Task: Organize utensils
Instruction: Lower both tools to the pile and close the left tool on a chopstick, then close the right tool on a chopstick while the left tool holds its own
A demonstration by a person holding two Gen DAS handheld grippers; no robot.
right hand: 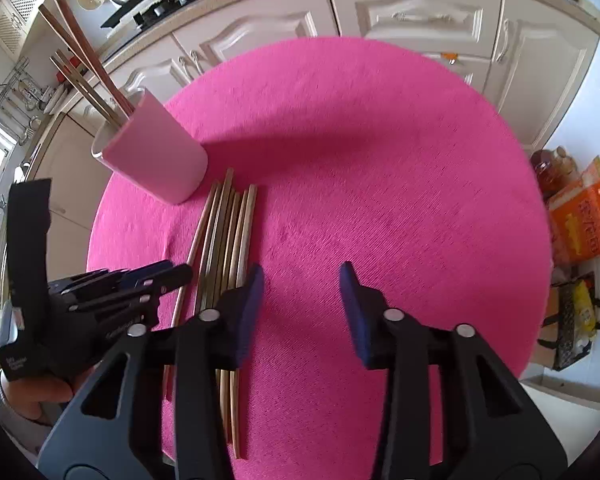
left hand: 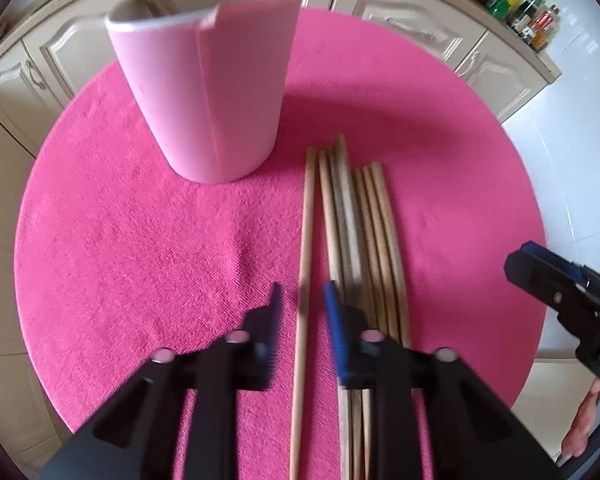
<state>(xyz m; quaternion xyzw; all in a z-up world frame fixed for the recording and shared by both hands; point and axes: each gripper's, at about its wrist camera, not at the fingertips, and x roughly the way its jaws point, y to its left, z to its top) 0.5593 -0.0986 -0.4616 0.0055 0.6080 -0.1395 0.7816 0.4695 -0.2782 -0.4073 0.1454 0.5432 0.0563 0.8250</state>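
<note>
Several wooden chopsticks (left hand: 356,232) lie side by side on a round pink mat (left hand: 140,240); they also show in the right wrist view (right hand: 228,232). A pink cup (left hand: 204,92) stands behind them, left, and holds several chopsticks (right hand: 84,64); the cup also shows in the right wrist view (right hand: 152,152). My left gripper (left hand: 302,300) is open, its jaws on either side of the leftmost single chopstick (left hand: 306,240), low over the mat. My right gripper (right hand: 300,280) is open and empty, just right of the chopsticks.
The mat (right hand: 380,160) covers a small round table. Cream kitchen cabinets (right hand: 420,20) stand behind it. Bottles (left hand: 516,0) stand on the counter. An orange bag (right hand: 584,216) and an oil bottle (right hand: 548,172) sit on the floor at the right.
</note>
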